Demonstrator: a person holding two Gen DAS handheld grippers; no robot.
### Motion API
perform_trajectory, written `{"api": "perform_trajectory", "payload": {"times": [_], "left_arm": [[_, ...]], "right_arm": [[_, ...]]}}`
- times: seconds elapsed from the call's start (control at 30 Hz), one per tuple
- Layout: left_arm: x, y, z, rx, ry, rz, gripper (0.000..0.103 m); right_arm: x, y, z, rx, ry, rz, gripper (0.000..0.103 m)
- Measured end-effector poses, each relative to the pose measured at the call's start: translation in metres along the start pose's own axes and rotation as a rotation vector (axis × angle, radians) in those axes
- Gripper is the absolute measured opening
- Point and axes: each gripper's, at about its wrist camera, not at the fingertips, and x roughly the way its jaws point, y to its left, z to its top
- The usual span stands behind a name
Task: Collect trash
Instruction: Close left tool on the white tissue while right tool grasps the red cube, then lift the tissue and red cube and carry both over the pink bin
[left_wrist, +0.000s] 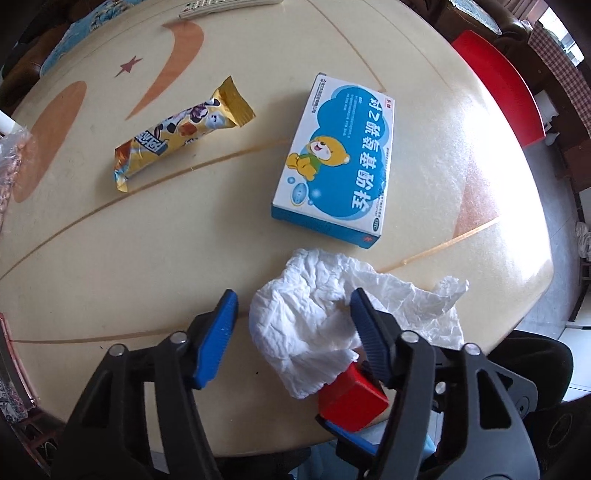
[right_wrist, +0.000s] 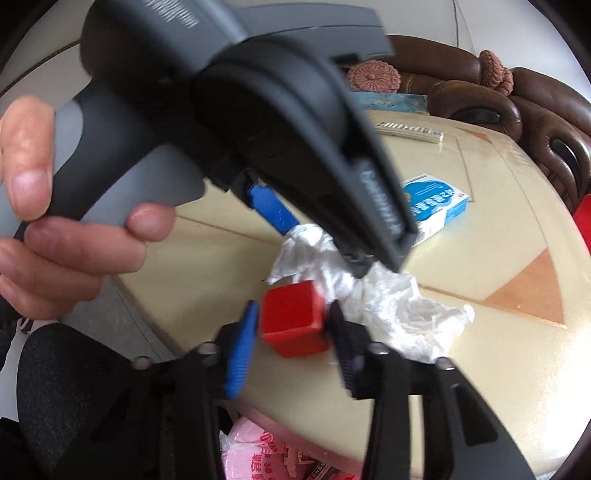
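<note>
A crumpled white tissue (left_wrist: 314, 317) lies at the near edge of the cream table (left_wrist: 147, 240). My left gripper (left_wrist: 293, 306) is open around its left part, with the right pad (left_wrist: 365, 325) pressing into the paper. A red block (left_wrist: 351, 398) sits just below the tissue. My right gripper (right_wrist: 291, 321) is shut on the red block (right_wrist: 291, 321), beside the tissue (right_wrist: 388, 306). The left gripper's body (right_wrist: 258, 110) fills the upper right wrist view. A gold snack wrapper (left_wrist: 181, 136) and a blue medicine box (left_wrist: 336, 162) lie farther back.
A remote (left_wrist: 225, 7) lies at the table's far edge. A red chair (left_wrist: 506, 88) stands to the right, a brown sofa (right_wrist: 498, 99) behind. A pink plastic bag (right_wrist: 266, 454) hangs below the table edge. A clear bag (left_wrist: 11, 147) sits at the left.
</note>
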Motion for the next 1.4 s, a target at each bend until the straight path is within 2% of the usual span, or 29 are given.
{"api": "perform_trajectory", "payload": {"times": [0.13, 0.2, 0.37, 0.67, 1.0, 1.4], "left_arm": [[0.0, 0.003, -0.004, -0.005, 0.005, -0.013, 0.048], [0.0, 0.005, -0.006, -0.01, 0.004, -0.021, 0.038], [-0.002, 0.006, -0.003, -0.015, -0.012, -0.041, 0.03], [-0.016, 0.016, 0.0, -0.052, -0.053, -0.006, 0.028], [-0.055, 0.018, -0.011, -0.077, -0.156, 0.033, 0.028], [-0.096, 0.011, -0.046, -0.078, -0.253, 0.043, 0.028]], "right_arm": [[0.0, -0.007, 0.001, 0.016, -0.014, 0.0, 0.033], [-0.003, -0.006, 0.001, 0.014, -0.026, -0.009, 0.033], [-0.009, -0.009, 0.006, 0.013, -0.043, -0.016, 0.033], [-0.032, -0.007, -0.003, 0.024, -0.085, -0.047, 0.032], [-0.053, -0.013, 0.0, 0.049, -0.101, -0.12, 0.032], [-0.096, 0.0, 0.011, 0.013, -0.154, -0.174, 0.032]]}}
